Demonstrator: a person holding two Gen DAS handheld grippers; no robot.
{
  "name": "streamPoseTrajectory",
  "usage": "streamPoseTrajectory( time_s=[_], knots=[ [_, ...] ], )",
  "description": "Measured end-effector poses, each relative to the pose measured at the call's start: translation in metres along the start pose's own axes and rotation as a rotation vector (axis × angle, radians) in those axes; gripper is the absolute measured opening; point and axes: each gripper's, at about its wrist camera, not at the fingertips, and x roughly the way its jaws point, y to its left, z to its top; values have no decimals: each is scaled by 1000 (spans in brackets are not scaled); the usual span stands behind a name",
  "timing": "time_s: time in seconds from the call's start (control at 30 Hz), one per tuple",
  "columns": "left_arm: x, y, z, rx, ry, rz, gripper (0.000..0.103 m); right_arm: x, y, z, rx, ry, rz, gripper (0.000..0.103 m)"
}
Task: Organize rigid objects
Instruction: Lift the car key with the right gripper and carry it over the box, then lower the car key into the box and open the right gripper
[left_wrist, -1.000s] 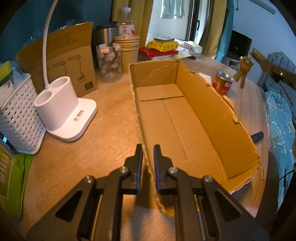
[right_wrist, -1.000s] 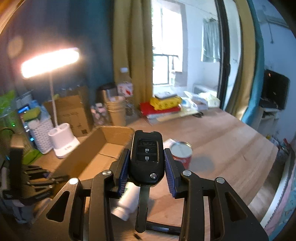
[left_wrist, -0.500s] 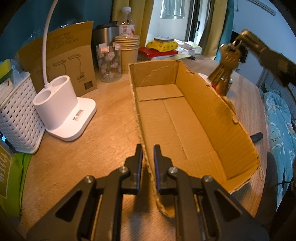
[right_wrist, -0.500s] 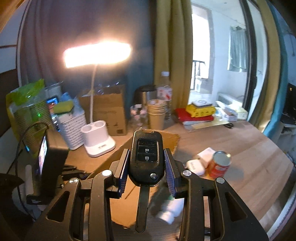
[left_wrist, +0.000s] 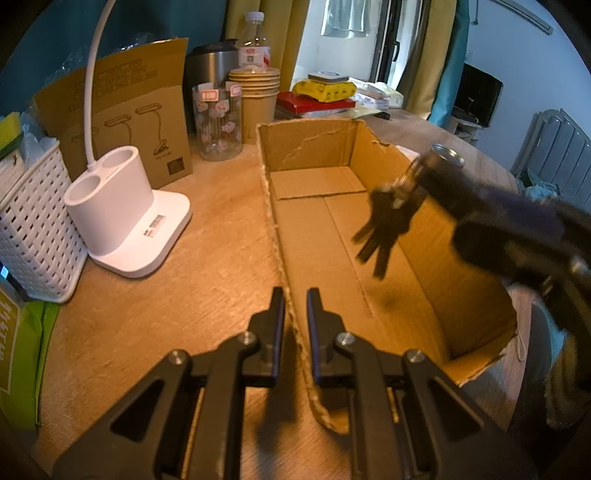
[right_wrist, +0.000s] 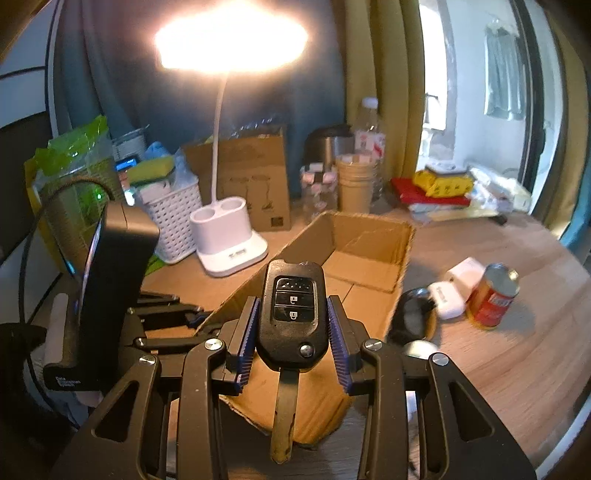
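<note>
An open cardboard box (left_wrist: 436, 236) lies on the wooden table, also in the right wrist view (right_wrist: 369, 251). My left gripper (left_wrist: 295, 299) is shut on the box's near left wall. My right gripper (right_wrist: 291, 314) is shut on a black car key fob (right_wrist: 293, 314); its metal blade points back at the camera. In the left wrist view the right gripper reaches in from the right, and a bunch of keys (left_wrist: 384, 229) dangles from it above the box's inside.
A white lamp base (left_wrist: 122, 214), a white basket (left_wrist: 29, 236) and a cardboard sleeve (left_wrist: 129, 122) stand left of the box. A glass jar (left_wrist: 218, 122) and paper cups (left_wrist: 255, 99) stand behind. A red can (right_wrist: 493, 301) and white chargers (right_wrist: 450, 291) lie right of the box.
My right gripper has swung left with the key fob, from beside the box to over its inside. The dangling keys now hang lower inside the box. My left gripper has not moved.
</note>
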Motion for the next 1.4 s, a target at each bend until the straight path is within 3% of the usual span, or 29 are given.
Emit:
streamPoseTrajectory(
  time_s=[0.7,0.83,0.93,1.4],
  knots=[
    [0,0,0,-1,1,-1,12,21,4,-20,1,104,57,38],
    [0,0,0,-1,1,-1,12,20,4,-19,-7,103,64,38],
    [0,0,0,-1,2,-2,12,19,5,-18,-16,104,65,49],
    [2,0,-1,-1,2,0,12,-7,-16,-15,12,44,8,54]
  ],
)
